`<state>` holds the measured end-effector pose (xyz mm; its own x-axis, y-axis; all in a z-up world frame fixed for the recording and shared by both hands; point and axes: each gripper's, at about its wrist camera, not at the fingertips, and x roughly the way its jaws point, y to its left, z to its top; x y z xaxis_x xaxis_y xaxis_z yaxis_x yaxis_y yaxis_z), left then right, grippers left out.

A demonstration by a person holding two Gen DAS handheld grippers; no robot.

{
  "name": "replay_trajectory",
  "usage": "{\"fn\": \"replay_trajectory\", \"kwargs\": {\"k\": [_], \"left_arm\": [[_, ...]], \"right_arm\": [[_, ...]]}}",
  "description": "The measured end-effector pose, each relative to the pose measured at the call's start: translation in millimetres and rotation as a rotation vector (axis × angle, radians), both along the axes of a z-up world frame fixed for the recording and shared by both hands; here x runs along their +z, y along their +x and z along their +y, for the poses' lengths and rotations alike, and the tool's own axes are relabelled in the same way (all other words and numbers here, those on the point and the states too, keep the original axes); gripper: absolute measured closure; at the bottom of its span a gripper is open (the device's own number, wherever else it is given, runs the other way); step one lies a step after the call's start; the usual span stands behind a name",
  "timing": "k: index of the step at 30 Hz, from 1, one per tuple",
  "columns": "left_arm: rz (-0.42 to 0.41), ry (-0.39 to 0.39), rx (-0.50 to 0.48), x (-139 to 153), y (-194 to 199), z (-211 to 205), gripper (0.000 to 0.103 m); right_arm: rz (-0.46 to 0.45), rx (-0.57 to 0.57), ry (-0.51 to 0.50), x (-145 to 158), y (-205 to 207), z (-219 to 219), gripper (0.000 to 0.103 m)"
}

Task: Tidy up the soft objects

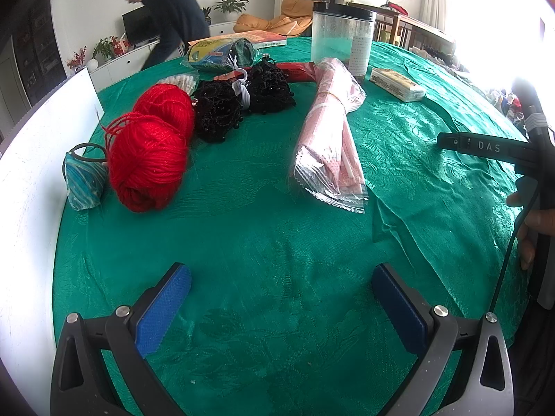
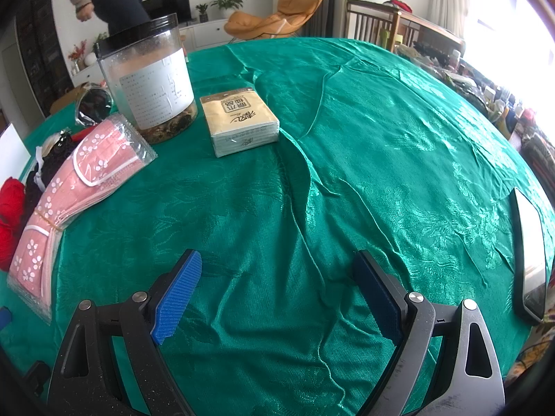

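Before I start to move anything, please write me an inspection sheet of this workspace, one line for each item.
Surface: green tablecloth, wrinkled.
Job's things: two red yarn balls; black beaded bundles; pink bagged packet; tissue pack; small blue pouch.
Clutter: plastic jar with black lid; phone at the table edge.
Grippers: left gripper open, empty; right gripper open, empty.
Cables: one dark cable beside the hand.
Surroundings: person walking behind, orange chair, potted plants.

Bright daylight from right; window glare blown out; fisheye-warped edges.
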<state>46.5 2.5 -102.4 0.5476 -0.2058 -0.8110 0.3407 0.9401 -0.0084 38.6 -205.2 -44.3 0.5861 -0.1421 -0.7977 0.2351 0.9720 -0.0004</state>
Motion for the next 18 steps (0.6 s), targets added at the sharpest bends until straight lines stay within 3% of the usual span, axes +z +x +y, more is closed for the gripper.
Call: {"fn": "replay_trajectory", "kwargs": {"k": [18], "left_arm": [[0.0,0.0,0.0,0.0,-0.2,-0.1,0.0]], "right_arm": [[0.0,0.0,0.0,0.3,-0.4,-1.5,0.012]]}}
